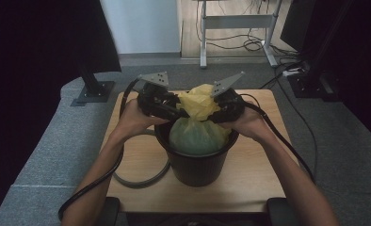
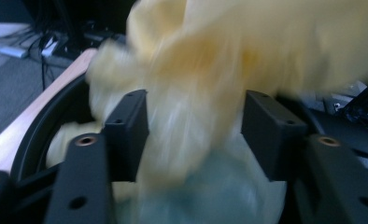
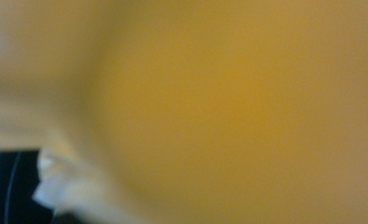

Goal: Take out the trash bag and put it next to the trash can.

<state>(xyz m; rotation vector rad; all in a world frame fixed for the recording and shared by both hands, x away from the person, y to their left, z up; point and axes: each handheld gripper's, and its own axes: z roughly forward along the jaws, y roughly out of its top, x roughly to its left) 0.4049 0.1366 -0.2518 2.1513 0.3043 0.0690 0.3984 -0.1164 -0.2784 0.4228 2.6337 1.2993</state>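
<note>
A round black plastic waste bin (image 1: 195, 162) stands near the middle of a light wooden desk (image 1: 259, 179), and a thin yellow plastic bag liner (image 1: 200, 115) bulges out of its top, gathered into a crumpled bunch above the rim. Lower down, the bag looks greenish where something inside shows through the film.

The left gripper (image 1: 172, 109) comes in from the left side of the bin, held in the person's left hand (image 1: 134, 117), with its tip at the gathered neck of the bag. In the left gripper view its two black jaws stand moderately apart on either side of a blurred fold of the yellow plastic (image 2: 196, 107); the film lies between them, and the jaws are not closed on it. The bin's dark rim (image 2: 42, 121) curves below to the left.

The right gripper (image 1: 221, 112) meets the bunch from the opposite side, held in the person's right hand (image 1: 249, 123). Its own view is pressed close against blurred yellow plastic (image 3: 229, 102), and I cannot tell how its jaws stand.

A grey cable loop (image 1: 141, 176) lies on the desk to the left of the bin.
</note>
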